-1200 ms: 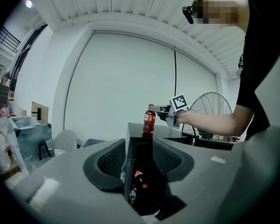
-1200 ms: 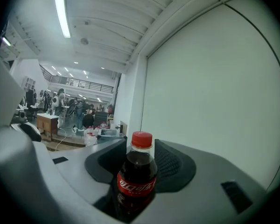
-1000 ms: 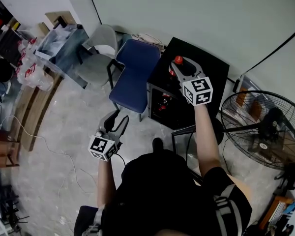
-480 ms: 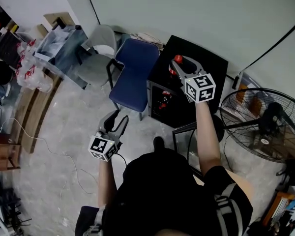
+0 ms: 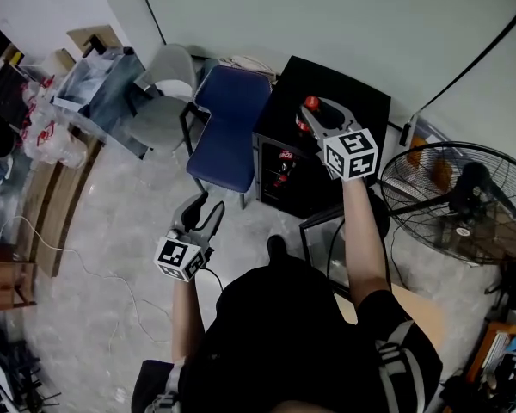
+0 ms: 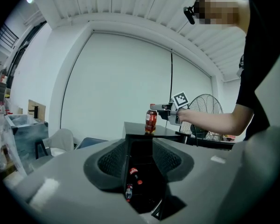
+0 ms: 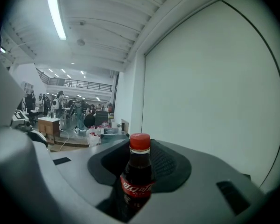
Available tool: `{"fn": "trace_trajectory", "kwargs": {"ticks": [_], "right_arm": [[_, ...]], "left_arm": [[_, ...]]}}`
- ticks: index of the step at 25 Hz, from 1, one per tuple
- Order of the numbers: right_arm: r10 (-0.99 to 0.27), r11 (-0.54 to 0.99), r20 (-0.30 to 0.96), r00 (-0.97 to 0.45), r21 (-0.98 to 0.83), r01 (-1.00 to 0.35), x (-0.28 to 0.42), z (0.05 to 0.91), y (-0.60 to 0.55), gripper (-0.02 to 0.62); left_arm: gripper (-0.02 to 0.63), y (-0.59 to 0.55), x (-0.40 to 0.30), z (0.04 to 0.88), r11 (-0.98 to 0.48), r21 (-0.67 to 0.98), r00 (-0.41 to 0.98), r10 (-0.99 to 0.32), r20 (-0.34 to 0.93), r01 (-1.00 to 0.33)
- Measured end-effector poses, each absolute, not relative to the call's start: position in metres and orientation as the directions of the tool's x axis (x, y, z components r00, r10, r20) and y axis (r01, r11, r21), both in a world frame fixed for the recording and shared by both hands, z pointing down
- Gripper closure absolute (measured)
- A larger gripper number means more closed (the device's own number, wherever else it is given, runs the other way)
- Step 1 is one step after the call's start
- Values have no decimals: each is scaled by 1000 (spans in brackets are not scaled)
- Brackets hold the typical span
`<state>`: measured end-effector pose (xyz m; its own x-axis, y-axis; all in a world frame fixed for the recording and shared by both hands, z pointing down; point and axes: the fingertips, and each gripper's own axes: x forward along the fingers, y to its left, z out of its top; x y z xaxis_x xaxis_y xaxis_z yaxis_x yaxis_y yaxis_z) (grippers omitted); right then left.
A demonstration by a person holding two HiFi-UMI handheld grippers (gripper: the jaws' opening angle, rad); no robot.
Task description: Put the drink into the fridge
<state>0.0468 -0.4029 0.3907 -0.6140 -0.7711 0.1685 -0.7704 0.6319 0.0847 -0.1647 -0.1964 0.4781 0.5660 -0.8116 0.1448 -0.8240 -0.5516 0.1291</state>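
Right gripper (image 5: 316, 110) is clamped on the drink (image 7: 137, 178), a red-capped cola bottle. Its jaws have just been closing with the bottle between them, pads at label height. The bottle is upright over the top of the black fridge (image 5: 340, 89), at twelve o'clock from the person; whether its base touches the top I cannot tell. The left gripper (image 5: 202, 211) hangs lower, at about eight o'clock from the fridge, jaws apart and empty, aimed at the open cabinet. The glass door (image 5: 320, 239) stands swung out toward five o'clock. The likely trouble lies in the way down: the bottle must come round the front edge, so it could clip the rim or door. A smooth, round bottle could twist in the pads. Bottles inside (image 6: 133, 174) could be knocked over if it goes in carelessly.
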Motion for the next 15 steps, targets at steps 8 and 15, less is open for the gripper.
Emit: {"fn": "trace_trajectory", "kwargs": {"ticks": [8,15], "right_arm": [[-803,592,161,-573,109,-799,53,386,-377,460],[-823,565,153,-548,109,-818,54,388,-348,460]], "left_arm": [[426,-181,-167,481,-586,132,600,-786,146,-800],[428,-162,-172,489,-612,142,628,-761,161,-778]]}}
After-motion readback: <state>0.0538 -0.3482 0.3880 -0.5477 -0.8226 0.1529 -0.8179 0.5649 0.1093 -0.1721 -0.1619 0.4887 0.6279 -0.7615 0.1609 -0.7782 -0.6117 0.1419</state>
